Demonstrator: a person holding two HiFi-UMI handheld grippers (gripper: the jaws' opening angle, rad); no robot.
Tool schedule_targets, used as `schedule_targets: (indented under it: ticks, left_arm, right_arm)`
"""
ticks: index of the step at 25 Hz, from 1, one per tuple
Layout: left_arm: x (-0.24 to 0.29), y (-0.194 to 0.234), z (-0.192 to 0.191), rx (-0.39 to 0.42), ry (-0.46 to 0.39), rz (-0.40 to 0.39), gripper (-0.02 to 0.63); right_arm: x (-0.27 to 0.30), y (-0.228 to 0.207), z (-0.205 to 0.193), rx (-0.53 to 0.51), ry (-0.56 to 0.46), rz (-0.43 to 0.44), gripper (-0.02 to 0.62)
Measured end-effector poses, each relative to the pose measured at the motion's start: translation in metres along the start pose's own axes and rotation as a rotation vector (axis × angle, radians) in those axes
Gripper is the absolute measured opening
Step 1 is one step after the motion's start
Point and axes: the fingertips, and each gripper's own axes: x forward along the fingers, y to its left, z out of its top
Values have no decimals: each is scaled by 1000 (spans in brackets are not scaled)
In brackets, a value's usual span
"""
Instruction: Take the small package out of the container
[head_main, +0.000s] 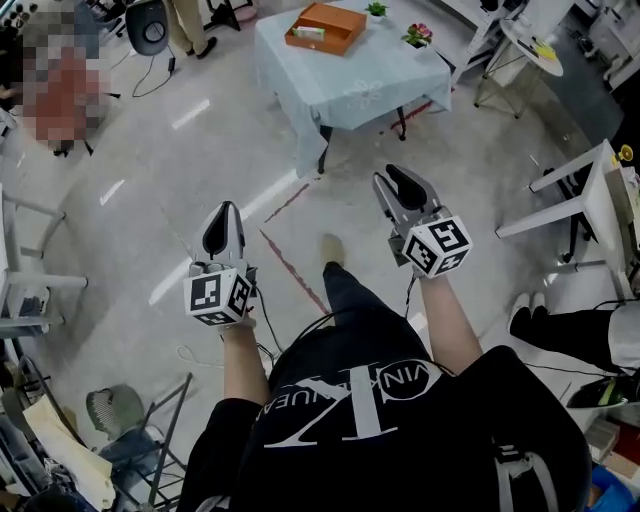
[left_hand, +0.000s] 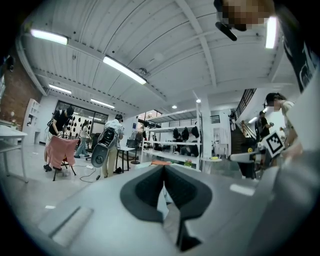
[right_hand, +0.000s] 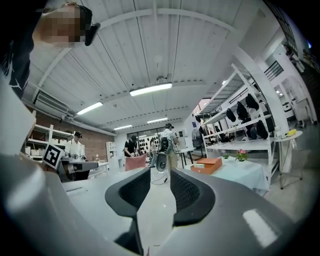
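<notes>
An orange container (head_main: 325, 27) sits on a table with a pale blue cloth (head_main: 370, 85), far ahead across the floor. A small white and green package (head_main: 308, 33) lies inside it. I hold both grippers at waist height, well short of the table. My left gripper (head_main: 224, 212) has its dark pads together with nothing between them. My right gripper (head_main: 395, 175) is open and empty, with floor showing through the gap. In the right gripper view the container (right_hand: 207, 165) lies right of the jaws (right_hand: 160, 170). In the left gripper view it (left_hand: 161, 162) shows just above the closed tips (left_hand: 164, 167).
Two small potted plants (head_main: 417, 35) (head_main: 376, 9) stand on the same table. White tables (head_main: 590, 200) and a seated person's shoes (head_main: 525, 315) are at the right, a round table (head_main: 530, 40) at the far right. A red tape line (head_main: 295, 270) crosses the floor. A chair frame (head_main: 150, 440) stands at the lower left.
</notes>
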Motion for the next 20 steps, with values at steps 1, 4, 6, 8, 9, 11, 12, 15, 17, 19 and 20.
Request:
schedule_targets:
  ticks: [1,4,6,8,9,11,12,15,17,19,20]
  left_arm:
    - [9,6,0,-2,3,4,0]
    - [43,26,1,-14,3,20,0]
    - [67,37,1,-16,10,23,0]
    - [90,47,4,-17,15,23,0]
    - [101,53,6,-19,15,24,0]
    - [124,63,10,-21,15,26,0]
    - [135,67,11,-20,17,26,0]
    - [170,81,12,-22,26,33,0]
    - [194,91,14,-27,31,40,0]
    - [217,99,15,-32,32,45,0]
    - [228,102,16,-34,30,48,0]
  right_arm:
    - [11,-5,1,4,0,2,121]
    - [48,-20,1,5,6,17,121]
    - [72,-31,1,9,14,20,121]
    - [95,-42,4,14,22,16,121]
    - [107,-47,5,15,25,16,121]
    - [130,-58,8,16,33,18,122]
    - [141,-64,8,18,36,18,121]
    - [174,-85,11,25,49,18,121]
    - [196,-99,12,27,58,19,122]
    - [216,-113,14,26,64,22,123]
    - [226,-120,14,24,67,24,121]
